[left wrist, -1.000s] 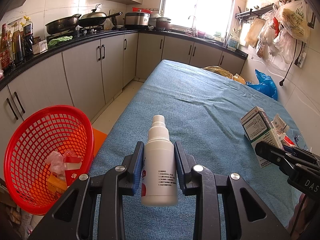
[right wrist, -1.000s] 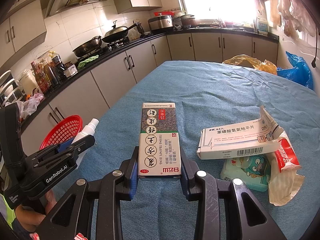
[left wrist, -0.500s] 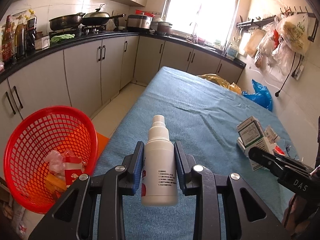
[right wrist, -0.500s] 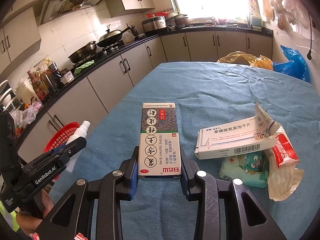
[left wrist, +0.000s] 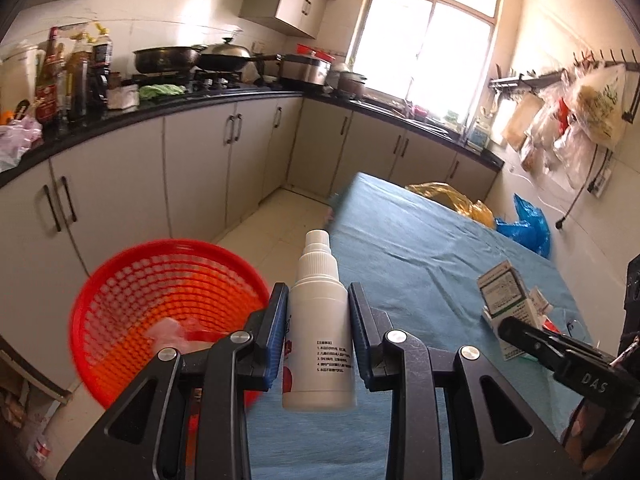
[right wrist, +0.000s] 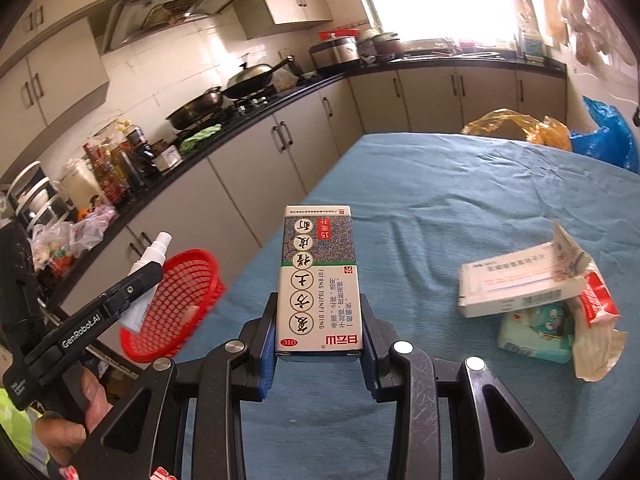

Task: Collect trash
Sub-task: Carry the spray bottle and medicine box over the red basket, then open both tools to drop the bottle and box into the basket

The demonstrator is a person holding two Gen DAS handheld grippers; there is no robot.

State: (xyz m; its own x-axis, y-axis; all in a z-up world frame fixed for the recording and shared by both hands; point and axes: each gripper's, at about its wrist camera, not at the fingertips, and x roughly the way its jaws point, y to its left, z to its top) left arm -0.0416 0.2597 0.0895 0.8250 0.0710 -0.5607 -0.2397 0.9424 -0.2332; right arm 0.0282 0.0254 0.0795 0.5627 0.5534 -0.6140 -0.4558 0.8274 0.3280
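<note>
My left gripper (left wrist: 318,312) is shut on a white spray bottle (left wrist: 319,332), held upright above the table's left edge. Just left of it on the floor stands the red mesh basket (left wrist: 132,304) with wrappers inside. My right gripper (right wrist: 319,324) is shut on a green-and-white medicine box (right wrist: 319,276), lifted over the blue tablecloth (right wrist: 460,208). From the right wrist view the left gripper (right wrist: 136,280) and its bottle (right wrist: 154,254) hang over the basket (right wrist: 176,304). An open white carton (right wrist: 520,284), a tissue pack (right wrist: 536,332) and a red-and-white wrapper (right wrist: 596,320) lie on the cloth at right.
Grey kitchen cabinets (left wrist: 192,184) with a black counter run along the left, leaving a narrow floor strip beside the table. A yellow bag (left wrist: 452,200) and a blue bag (left wrist: 528,224) sit at the table's far end. Plastic bags hang on the right wall (left wrist: 580,120).
Both grippers rose with their loads. The left one swung left toward the basket, so floor and cabinets fill more of its view. The right gripper shifted slightly; the carton pile sits farther right.
</note>
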